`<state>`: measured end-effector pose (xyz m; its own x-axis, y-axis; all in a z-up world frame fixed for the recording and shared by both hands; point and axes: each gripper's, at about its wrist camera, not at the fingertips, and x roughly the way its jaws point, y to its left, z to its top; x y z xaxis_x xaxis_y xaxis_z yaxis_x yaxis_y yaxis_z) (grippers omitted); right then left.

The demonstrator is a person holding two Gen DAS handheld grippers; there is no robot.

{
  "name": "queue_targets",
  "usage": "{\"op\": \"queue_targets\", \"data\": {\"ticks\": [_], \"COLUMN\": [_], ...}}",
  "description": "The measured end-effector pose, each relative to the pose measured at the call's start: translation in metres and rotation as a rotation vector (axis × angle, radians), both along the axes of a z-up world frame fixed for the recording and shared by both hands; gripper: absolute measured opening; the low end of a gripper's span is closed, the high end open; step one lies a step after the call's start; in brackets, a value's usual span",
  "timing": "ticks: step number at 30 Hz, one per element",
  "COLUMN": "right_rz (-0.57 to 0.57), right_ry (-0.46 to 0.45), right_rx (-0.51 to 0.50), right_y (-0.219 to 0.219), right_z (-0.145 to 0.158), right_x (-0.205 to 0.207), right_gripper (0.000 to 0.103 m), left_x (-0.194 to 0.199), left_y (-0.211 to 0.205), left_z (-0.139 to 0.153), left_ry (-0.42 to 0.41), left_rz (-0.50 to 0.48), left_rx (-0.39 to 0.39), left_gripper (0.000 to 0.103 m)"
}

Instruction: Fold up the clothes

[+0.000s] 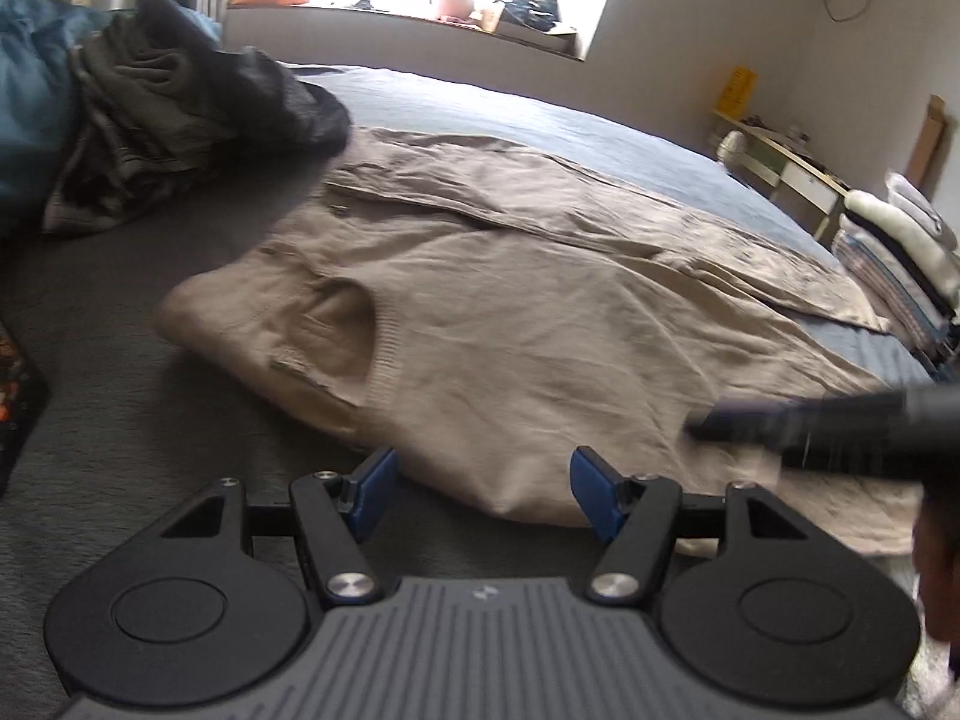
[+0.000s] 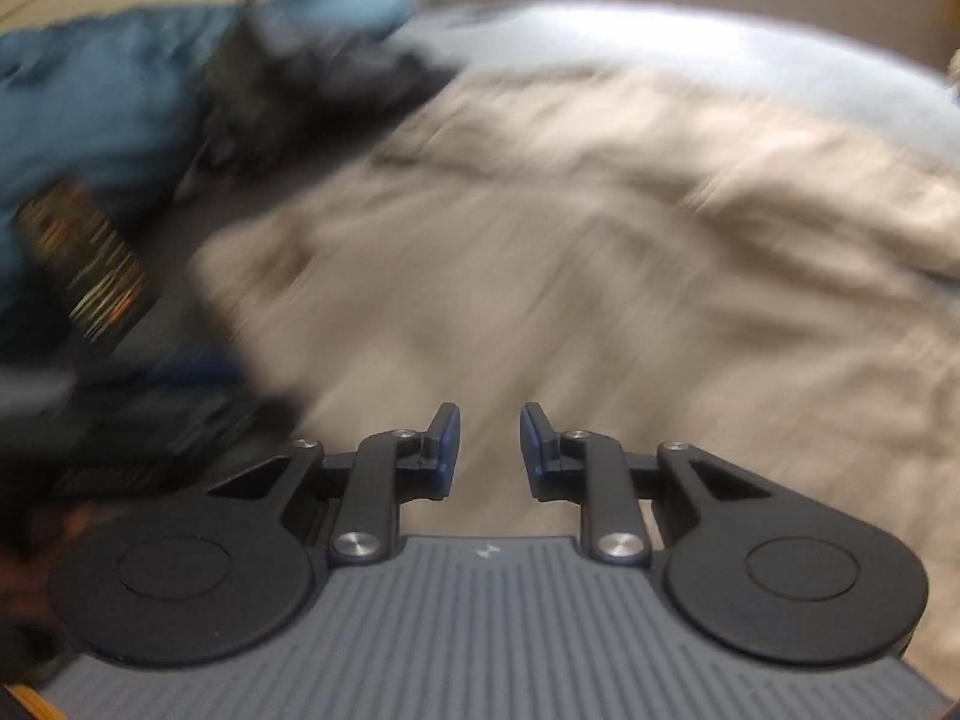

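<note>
Beige sweater [image 1: 510, 324] lies spread across the grey bed [image 1: 150, 468], neck hole toward the left, one part already lapped over along the far side. Left gripper [image 1: 483, 495] hovers at the near hem, jaws wide apart, holding nothing. Right gripper [image 2: 489, 450] hangs low over the same cloth, jaws parted and empty, its view smeared by blur. Whichever edge gets taken, better to pinch only the layer meant to travel and keep it taut. It's soft ribbed knit, creased, floppy. A dark rumpled clothes pile [image 1: 180, 114] sits just beyond the collar
</note>
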<state>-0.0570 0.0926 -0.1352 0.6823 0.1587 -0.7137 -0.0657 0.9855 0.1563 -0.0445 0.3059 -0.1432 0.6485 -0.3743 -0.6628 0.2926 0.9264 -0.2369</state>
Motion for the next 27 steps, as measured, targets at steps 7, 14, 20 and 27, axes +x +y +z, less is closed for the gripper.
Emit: {"op": "queue_targets", "data": {"ticks": [7,14,20,27], "right_rz": [0.048,0.176,0.150,0.320], "right_ry": [0.048,-0.062,-0.049,-0.017], "right_rx": [0.118,0.112,0.173,0.249], "right_y": [0.020,0.033,0.030,0.070], "right_z": [-0.036,-0.008,-0.020,-0.037], "right_x": [0.011,0.017,0.045,0.045], "right_gripper": [0.014,0.012,0.012,0.013], "left_x": [0.009,0.019,0.033,0.048], "left_y": [0.019,0.037,0.038,0.028], "left_z": [0.001,0.015,0.017,0.020], "left_ry": [0.011,-0.024,-0.041,-0.064], "left_rz": [0.093,0.148,0.180,0.187], "left_rx": [-0.018,-0.006,0.019,-0.014], "left_gripper": [0.065,0.065,0.065,0.065]}}
